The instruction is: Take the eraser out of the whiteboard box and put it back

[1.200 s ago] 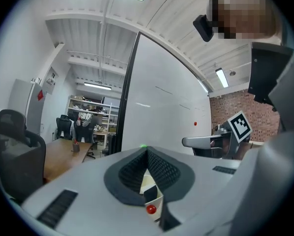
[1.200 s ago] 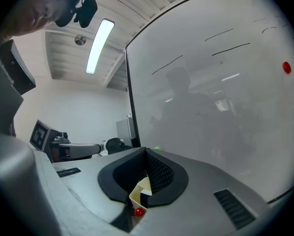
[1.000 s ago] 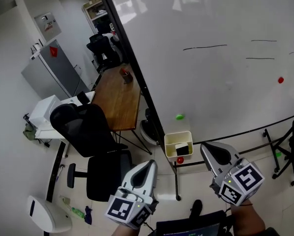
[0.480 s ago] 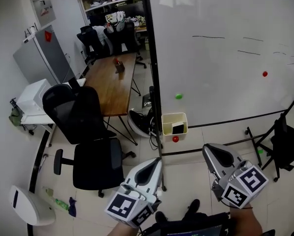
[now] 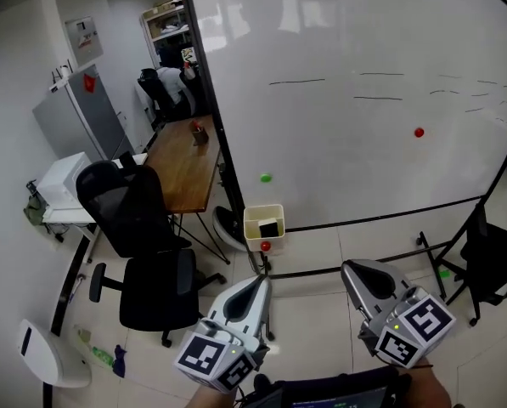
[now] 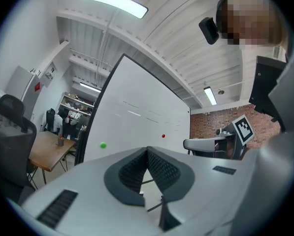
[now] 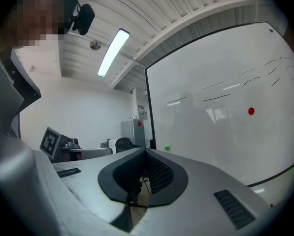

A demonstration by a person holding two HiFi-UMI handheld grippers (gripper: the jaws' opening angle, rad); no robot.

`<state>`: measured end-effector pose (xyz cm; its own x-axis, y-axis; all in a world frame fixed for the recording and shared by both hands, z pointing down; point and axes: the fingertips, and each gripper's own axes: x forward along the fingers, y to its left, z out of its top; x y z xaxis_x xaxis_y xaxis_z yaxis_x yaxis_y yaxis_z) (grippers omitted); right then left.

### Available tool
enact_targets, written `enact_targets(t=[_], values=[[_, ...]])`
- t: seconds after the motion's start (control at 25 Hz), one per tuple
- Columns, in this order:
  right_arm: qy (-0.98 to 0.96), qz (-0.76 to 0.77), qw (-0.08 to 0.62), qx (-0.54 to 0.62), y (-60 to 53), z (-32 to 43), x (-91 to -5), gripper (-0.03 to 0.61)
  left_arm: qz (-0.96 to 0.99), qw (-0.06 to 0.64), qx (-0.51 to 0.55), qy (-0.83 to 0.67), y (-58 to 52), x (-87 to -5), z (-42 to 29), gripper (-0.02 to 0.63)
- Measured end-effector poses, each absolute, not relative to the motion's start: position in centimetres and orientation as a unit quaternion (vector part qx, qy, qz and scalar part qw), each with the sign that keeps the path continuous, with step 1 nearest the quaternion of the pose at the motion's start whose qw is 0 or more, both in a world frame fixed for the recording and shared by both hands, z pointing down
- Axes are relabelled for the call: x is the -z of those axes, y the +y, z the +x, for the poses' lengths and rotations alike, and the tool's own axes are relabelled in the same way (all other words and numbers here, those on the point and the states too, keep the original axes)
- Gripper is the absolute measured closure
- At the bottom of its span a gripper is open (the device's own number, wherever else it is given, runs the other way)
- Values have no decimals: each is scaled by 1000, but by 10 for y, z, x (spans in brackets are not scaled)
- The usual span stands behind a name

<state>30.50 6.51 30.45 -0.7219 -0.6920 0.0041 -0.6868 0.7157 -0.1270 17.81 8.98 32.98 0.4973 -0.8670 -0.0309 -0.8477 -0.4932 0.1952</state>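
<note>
The left hand-held gripper (image 5: 255, 286) and right hand-held gripper (image 5: 357, 272) are both closed and empty, near. The eraser (image 5: 270, 228) sits in the box (image 5: 255, 217) at the far whiteboard's (image 5: 363, 160) lower left. Reaching in with jaws unopened could knock the box loose
</note>
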Motion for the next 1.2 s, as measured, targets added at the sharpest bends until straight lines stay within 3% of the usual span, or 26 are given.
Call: enact_targets(t=[0.24,1.2], values=[[917,-391,31,69,73,383,-302,560,871,73,50,-484,102,-326,249,586],[916,-397,33,53,93,379,-286,560,876,69,54,-474,117,-316,247,586]])
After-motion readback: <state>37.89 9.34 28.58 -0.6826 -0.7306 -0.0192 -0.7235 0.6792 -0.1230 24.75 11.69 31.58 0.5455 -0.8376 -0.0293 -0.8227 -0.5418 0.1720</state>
